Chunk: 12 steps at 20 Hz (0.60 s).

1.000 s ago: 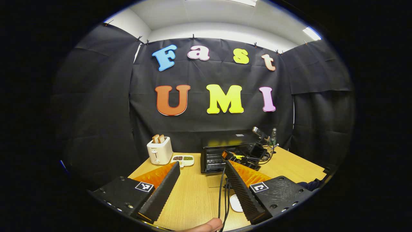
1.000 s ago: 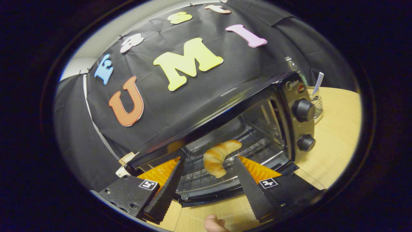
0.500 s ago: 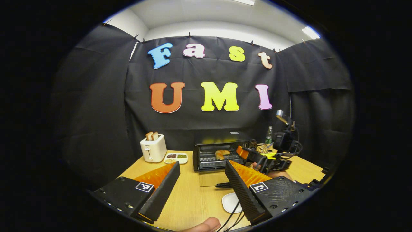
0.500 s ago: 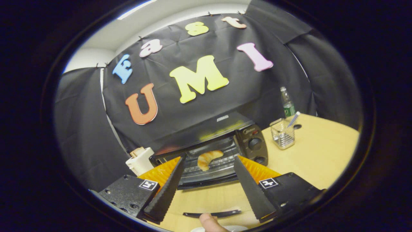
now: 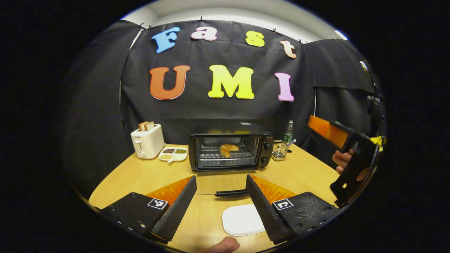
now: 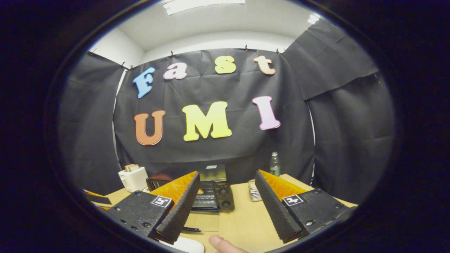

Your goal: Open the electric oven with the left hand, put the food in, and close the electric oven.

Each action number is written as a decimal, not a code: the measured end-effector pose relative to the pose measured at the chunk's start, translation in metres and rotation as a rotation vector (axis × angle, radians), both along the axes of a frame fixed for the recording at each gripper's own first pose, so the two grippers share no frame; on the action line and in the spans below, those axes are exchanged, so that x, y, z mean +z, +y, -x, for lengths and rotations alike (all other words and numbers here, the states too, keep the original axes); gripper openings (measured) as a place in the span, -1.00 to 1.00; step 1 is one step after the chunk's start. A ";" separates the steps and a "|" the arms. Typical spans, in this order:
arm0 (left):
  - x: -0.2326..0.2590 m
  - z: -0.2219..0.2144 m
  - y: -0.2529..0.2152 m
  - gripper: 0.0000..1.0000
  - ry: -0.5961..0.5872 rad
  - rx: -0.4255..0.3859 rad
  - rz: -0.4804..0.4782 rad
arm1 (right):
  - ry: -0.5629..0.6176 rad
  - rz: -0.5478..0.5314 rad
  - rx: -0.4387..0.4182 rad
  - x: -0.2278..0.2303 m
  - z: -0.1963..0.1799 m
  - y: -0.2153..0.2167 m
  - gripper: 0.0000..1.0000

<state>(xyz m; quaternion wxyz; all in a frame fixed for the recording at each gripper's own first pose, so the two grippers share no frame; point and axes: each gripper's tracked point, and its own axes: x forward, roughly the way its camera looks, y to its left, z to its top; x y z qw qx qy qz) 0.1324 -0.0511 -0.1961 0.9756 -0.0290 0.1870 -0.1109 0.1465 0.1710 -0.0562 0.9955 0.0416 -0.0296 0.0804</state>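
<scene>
The black electric oven [image 5: 230,151] stands at the back of the wooden table, its glass door folded down flat with the handle [image 5: 232,192] toward me. A croissant [image 5: 228,149] lies on the rack inside. My left gripper [image 5: 221,207] hovers open over the table in front of the door, holding nothing. My right gripper [image 6: 225,211] is open and empty too, well back from the oven [image 6: 214,191] and raised. In the left gripper view one of its fingers [image 5: 327,130] shows at the far right, with a hand [image 5: 339,160] on that gripper.
A white plate [image 5: 242,219] lies near the table's front edge. At the back left stand a white toaster [image 5: 147,140] with bread and a small divided dish [image 5: 173,154]. Right of the oven are a wire holder [image 5: 280,151] and a bottle [image 5: 288,131].
My right gripper has pulled back and up from the oven mouth, leaving the croissant on the rack. The left gripper has drawn back, so the whole oven shows.
</scene>
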 end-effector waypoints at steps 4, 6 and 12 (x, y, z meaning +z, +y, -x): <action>-0.048 -0.009 -0.038 0.87 0.128 -0.051 -0.030 | -0.023 0.014 -0.058 0.028 0.015 -0.048 1.00; -0.068 -0.014 -0.052 0.87 0.183 -0.056 -0.022 | -0.013 0.036 -0.078 0.031 0.023 -0.067 1.00; -0.123 -0.025 -0.073 0.87 0.331 -0.018 -0.045 | -0.048 0.092 -0.084 0.049 0.047 -0.106 1.00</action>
